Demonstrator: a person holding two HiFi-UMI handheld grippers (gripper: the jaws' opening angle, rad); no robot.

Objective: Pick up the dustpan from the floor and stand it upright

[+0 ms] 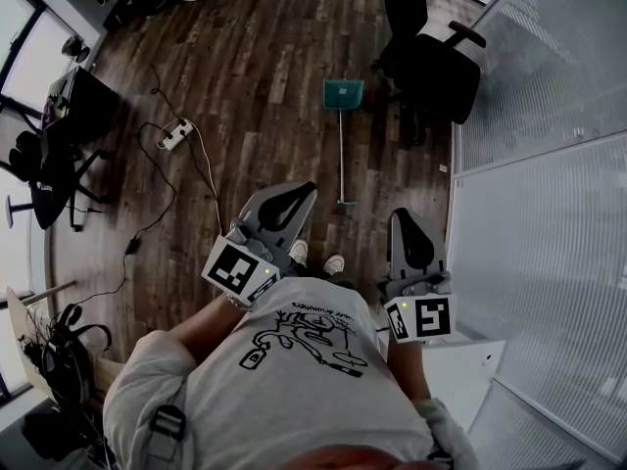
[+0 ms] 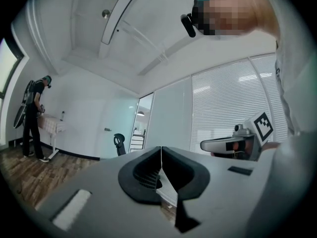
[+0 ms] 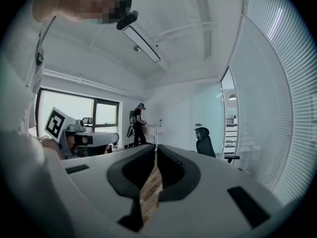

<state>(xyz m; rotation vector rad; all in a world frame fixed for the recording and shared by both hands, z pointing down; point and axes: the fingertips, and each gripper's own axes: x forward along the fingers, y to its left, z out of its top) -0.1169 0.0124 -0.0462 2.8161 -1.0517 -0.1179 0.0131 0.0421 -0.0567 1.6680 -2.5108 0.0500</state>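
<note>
Dark wood-plank floor is seen ahead, where the teal long-handled plastic dustpan is laid flat, its thin handle running back toward the feet. The handle end appears roughly midway between the left gripper and right gripper, whose jaws are pressed together, empty.
</note>
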